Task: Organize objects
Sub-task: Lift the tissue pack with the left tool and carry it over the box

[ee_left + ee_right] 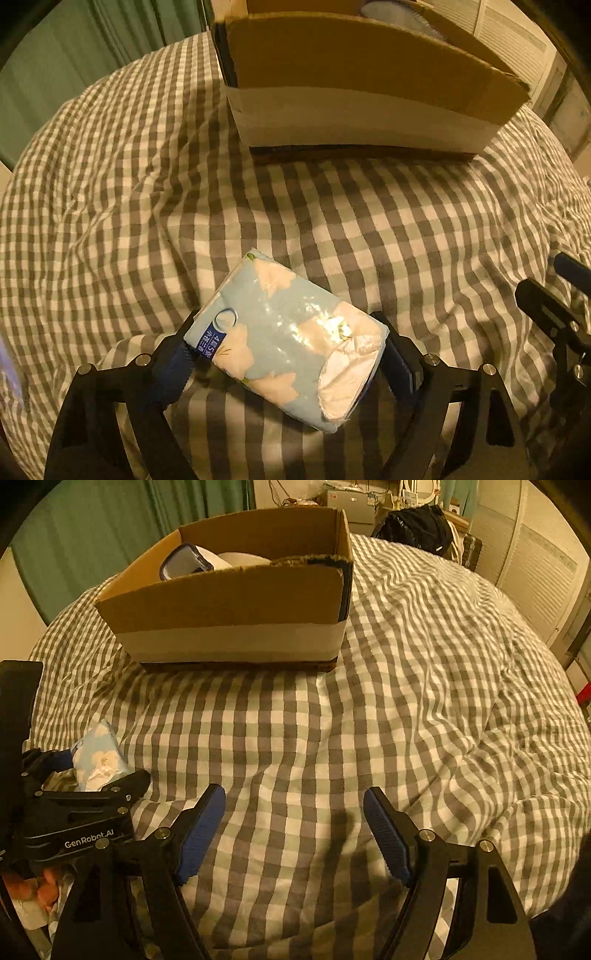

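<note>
My left gripper (pixel 288 350) is shut on a light blue tissue pack (pixel 284 339) with cream flowers, held just above the checked bedspread (pixel 369 229). The pack also shows in the right wrist view (pixel 98 757) at the far left, between the left gripper's fingers. A cardboard box (pixel 354 85) stands ahead on the bed; in the right wrist view the box (pixel 236 620) holds a white and dark blue container (pixel 186 563) and a white roll (pixel 240 558). My right gripper (pixel 295 834) is open and empty over the bedspread, to the right of the left gripper.
Green curtains (pixel 110 528) hang behind the bed on the left. A dark bag (pixel 417 528) lies at the bed's far edge. White louvred doors (pixel 535 572) stand on the right. The right gripper's body (pixel 554 325) shows at the right of the left wrist view.
</note>
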The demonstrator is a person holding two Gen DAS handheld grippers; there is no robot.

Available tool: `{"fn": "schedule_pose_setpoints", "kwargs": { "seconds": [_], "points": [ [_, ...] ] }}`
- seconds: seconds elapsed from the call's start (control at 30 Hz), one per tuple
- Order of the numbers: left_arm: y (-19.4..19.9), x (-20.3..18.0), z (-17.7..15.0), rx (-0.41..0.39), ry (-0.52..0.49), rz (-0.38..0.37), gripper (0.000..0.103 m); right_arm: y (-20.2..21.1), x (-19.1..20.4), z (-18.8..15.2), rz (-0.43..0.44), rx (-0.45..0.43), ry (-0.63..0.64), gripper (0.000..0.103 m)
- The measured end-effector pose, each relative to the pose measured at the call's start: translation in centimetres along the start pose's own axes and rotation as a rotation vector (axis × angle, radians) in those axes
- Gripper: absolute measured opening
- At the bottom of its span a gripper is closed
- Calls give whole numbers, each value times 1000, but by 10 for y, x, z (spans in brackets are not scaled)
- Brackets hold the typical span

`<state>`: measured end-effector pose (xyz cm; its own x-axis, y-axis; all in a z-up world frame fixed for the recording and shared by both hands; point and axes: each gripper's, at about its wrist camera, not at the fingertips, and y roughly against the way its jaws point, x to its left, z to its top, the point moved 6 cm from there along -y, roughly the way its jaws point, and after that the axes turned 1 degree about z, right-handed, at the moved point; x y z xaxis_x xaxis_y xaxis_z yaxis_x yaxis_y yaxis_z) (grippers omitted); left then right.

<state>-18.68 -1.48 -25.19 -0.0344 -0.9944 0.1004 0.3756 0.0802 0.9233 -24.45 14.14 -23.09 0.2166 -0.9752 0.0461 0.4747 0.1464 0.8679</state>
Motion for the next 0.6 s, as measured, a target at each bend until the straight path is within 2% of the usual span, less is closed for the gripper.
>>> {"fn": "schedule_pose_setpoints", "kwargs": {
  "seconds": [0.37,0.6],
  "points": [
    [71,-9,-12,-101,-21,-19,88,54,14,-2,-53,-99,59,77],
    [121,-7,-15,-204,-38,-35,88,101,21,-6,-63,-174,61,77]
  ]
}}
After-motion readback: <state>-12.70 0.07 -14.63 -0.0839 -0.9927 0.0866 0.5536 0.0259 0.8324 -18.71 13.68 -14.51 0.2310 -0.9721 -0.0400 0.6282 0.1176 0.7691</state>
